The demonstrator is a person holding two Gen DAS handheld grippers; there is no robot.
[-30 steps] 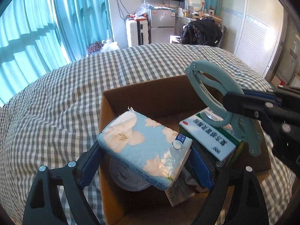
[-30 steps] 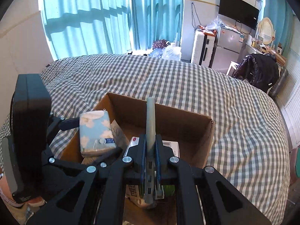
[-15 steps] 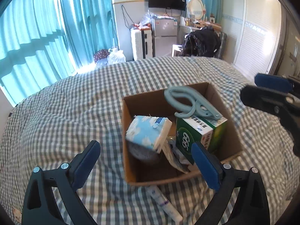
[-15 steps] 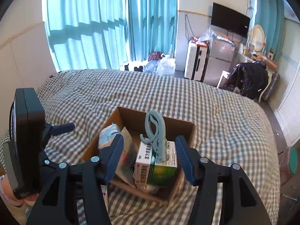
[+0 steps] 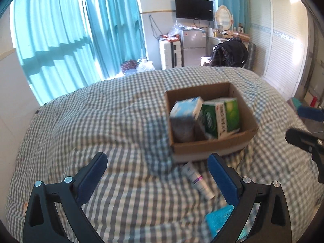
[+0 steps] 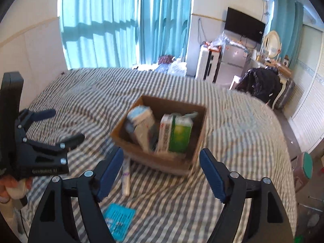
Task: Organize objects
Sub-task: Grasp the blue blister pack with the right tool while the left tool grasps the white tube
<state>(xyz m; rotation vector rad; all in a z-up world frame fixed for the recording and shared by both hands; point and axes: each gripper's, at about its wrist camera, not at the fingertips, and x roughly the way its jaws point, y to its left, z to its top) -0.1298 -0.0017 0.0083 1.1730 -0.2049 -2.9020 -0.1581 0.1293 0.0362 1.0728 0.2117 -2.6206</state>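
A bed point(image 5: 101, 121) under a grey-and-white checked cover fills both views, with teal curtains point(image 5: 70, 30) at the far left, then a white suitcase point(image 5: 170, 54), a small fridge point(image 5: 193, 39) beneath a wall television point(image 5: 194, 10), and a dark garment over a chair point(image 5: 230, 52) to the right.

The left hand-held gripper point(image 5: 158, 174) hangs above the cover with its blue-padded jaws spread wide, holding nothing. Just right of centre sits a cardboard box point(image 5: 210, 147) containing a pale blue tissue pack point(image 5: 186, 106) leaning beside a green medicine carton point(image 5: 221, 117). A white tube point(image 5: 197, 180) lies on the cover just in front of the box, and a teal packet point(image 5: 219, 218) lies nearer the camera.

The right hand-held gripper point(image 6: 162, 172) is likewise wide open and empty. Only its view shows the left tool from the side, at the left edge. Both views are motion-blurred.
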